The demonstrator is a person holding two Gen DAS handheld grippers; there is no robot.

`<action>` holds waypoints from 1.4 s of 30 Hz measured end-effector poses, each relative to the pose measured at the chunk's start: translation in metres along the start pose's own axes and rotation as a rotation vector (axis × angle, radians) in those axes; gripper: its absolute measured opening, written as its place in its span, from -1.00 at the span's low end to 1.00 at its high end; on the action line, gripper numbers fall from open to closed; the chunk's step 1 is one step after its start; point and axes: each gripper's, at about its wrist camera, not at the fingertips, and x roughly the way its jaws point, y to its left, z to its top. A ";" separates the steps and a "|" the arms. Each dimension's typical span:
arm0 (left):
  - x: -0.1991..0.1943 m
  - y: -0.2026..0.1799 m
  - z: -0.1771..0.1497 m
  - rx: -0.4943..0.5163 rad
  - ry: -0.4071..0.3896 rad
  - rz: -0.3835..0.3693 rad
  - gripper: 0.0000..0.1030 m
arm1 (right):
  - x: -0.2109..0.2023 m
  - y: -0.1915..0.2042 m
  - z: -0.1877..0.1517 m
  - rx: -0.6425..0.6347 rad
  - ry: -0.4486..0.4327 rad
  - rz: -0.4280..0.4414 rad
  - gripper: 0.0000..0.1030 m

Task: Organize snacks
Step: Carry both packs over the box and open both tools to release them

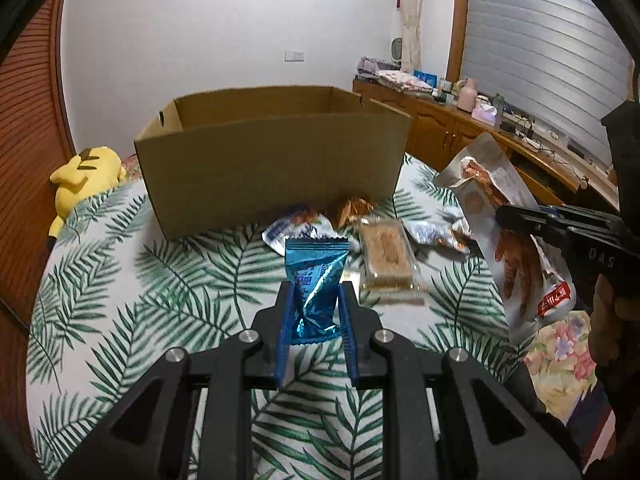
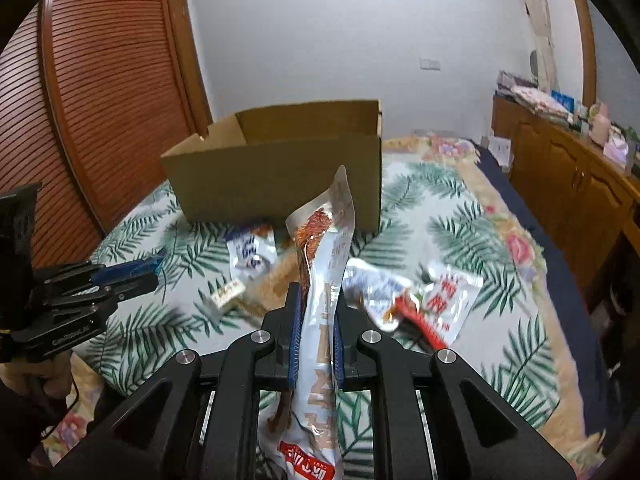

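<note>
My left gripper (image 1: 315, 290) is shut on a shiny blue snack packet (image 1: 316, 280) and holds it upright above the leaf-print cloth. My right gripper (image 2: 317, 294) is shut on a long silver packet with a red meat picture (image 2: 322, 264), held upright; the same packet shows at the right of the left wrist view (image 1: 508, 232). An open cardboard box (image 1: 272, 160) stands behind the snacks, also in the right wrist view (image 2: 280, 168). Loose snacks lie in front of it: a clear-wrapped brown bar (image 1: 386, 254), a white-blue packet (image 1: 296, 226), an orange wrapper (image 1: 354, 208).
A yellow plush toy (image 1: 86, 178) lies left of the box. A silver and red packet (image 2: 436, 300) lies on the cloth at right. A wooden sideboard (image 2: 568, 184) with clutter runs along the right wall. A slatted wooden door (image 2: 100, 112) is at left.
</note>
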 end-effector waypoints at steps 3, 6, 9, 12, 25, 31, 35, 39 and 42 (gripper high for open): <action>-0.002 0.003 0.009 0.000 -0.018 0.007 -0.61 | -0.001 0.001 0.011 -0.023 -0.018 0.005 -0.80; -0.003 0.008 0.019 -0.001 -0.036 0.015 -0.61 | -0.001 0.002 0.023 -0.044 -0.035 0.012 -0.80; -0.003 0.014 0.030 -0.009 -0.053 0.020 -0.61 | -0.001 0.004 0.036 -0.064 -0.054 0.020 -0.80; -0.001 0.021 0.041 -0.013 -0.072 0.026 -0.61 | 0.003 0.005 0.050 -0.080 -0.070 0.029 -0.80; 0.021 0.038 0.104 0.001 -0.149 0.016 -0.61 | 0.026 0.009 0.110 -0.149 -0.087 0.044 -0.80; 0.036 0.049 0.130 0.019 -0.153 0.003 -0.61 | 0.035 0.006 0.133 -0.156 -0.100 0.039 -0.80; 0.047 0.055 0.144 0.029 -0.154 0.015 -0.61 | 0.041 0.009 0.151 -0.176 -0.111 0.036 -0.80; 0.058 0.064 0.157 0.017 -0.149 0.015 -0.61 | 0.051 0.011 0.169 -0.185 -0.130 0.039 -0.80; 0.064 0.071 0.167 0.008 -0.156 0.026 -0.61 | 0.063 0.010 0.186 -0.181 -0.143 0.054 -0.80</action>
